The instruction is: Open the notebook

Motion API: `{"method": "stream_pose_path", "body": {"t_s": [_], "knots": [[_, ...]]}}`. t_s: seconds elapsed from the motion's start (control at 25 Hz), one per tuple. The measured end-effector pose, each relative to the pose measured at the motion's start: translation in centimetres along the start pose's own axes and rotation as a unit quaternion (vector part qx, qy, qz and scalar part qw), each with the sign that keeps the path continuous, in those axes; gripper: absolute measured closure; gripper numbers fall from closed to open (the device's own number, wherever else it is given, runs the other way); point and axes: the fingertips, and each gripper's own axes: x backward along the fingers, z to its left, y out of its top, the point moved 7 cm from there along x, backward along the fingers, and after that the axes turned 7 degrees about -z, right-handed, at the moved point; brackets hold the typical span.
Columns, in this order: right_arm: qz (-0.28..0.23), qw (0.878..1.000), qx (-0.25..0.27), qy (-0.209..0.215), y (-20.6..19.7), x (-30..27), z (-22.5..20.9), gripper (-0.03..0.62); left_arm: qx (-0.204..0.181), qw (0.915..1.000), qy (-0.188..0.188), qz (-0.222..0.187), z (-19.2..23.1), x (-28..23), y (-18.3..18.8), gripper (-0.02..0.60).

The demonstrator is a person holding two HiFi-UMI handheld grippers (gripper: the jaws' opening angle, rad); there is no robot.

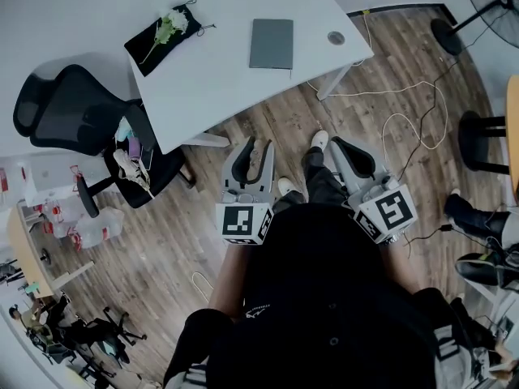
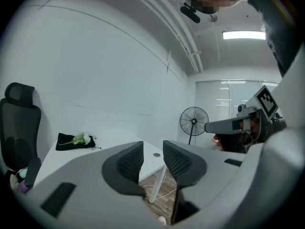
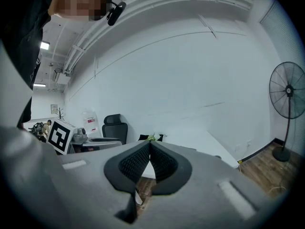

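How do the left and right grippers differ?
On the left gripper the jaws stand apart; on the right gripper they meet at the tips. The left gripper points almost straight ahead; the right gripper slants inward. Both are empty, well short of the closed notebook.

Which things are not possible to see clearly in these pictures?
- Notebook: head view, too small to tell its spine side; it appears in neither gripper view.
- Table: right gripper view, mostly hidden behind the right gripper's shut jaws.
- Chair clutter: head view, too small.
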Motion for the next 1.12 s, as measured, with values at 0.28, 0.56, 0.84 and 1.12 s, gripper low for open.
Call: {"method": "stream_pose_path", "body": {"t_s": [0.28,0.56,0.84,1.12], "knots": [[0.012,1.0,-0.009,0.021,0.4,-4.4,-3.7,0.588,0.0,0.9997,0.018,0.013,1.8,-4.8,-0.1,0.453],[0.014,0.999,-0.006,0.038,2.1,-9.3,-8.9,0.588,0.0,0.9992,0.034,0.019,3.5,-11.1,0.5,0.453],[0.019,0.998,-0.007,0.061,3.7,-12.0,-13.9,0.588,0.004,0.9983,0.053,0.024,3.7,-16.6,1.2,0.453],[0.012,0.998,-0.001,0.069,4.7,-13.2,-19.3,0.588,0.002,0.9974,0.066,0.03,2.9,-21.7,0.5,0.453]]}}
